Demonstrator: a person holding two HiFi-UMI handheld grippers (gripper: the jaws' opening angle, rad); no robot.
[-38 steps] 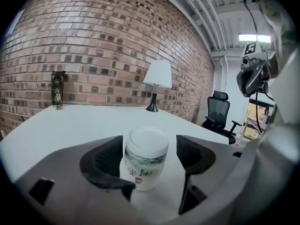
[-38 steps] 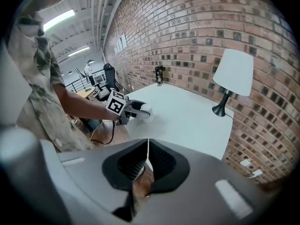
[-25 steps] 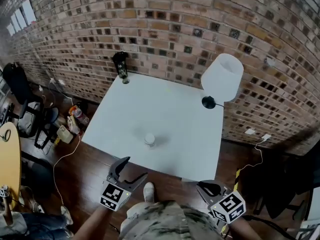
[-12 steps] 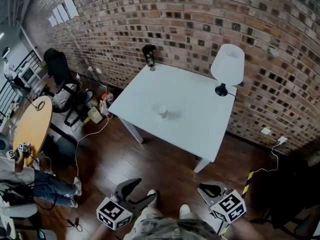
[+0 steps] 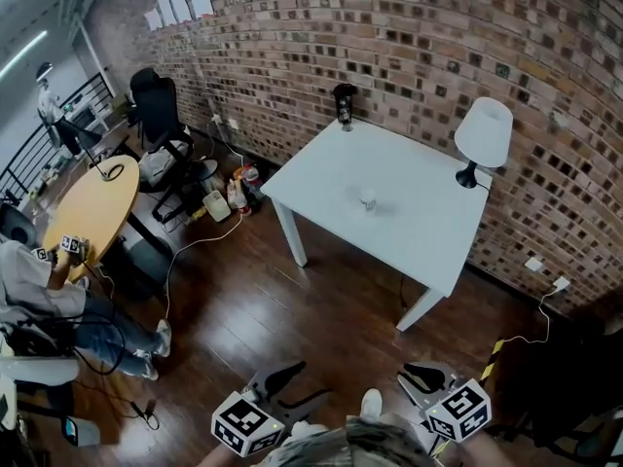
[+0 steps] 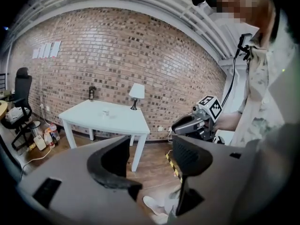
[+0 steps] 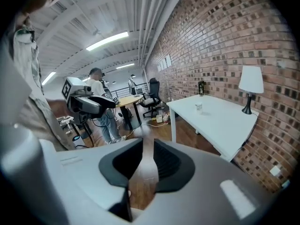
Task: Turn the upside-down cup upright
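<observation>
A small pale cup (image 5: 368, 199) stands alone near the middle of the white table (image 5: 419, 236), too far off to tell which way up it is. It also shows as a speck in the left gripper view (image 6: 106, 112) and the right gripper view (image 7: 199, 107). Both grippers hang over the wooden floor, well back from the table. My left gripper (image 5: 310, 379) is open; its jaws have just been closing, with nothing between them (image 6: 151, 146). My right gripper (image 5: 414, 370) is shut and empty (image 7: 147, 146).
A white-shaded lamp (image 5: 484, 134) stands at the table's right end and a dark bottle (image 5: 343, 105) at its far corner by the brick wall. To the left are a round wooden table (image 5: 83, 212), an office chair (image 5: 161, 115), a seated person (image 5: 39, 300) and floor clutter with cables (image 5: 229, 197).
The head view has pulled far back from the table, which now sits small at upper right. Both grippers have come back with it, and the left jaws stand narrower than before.
</observation>
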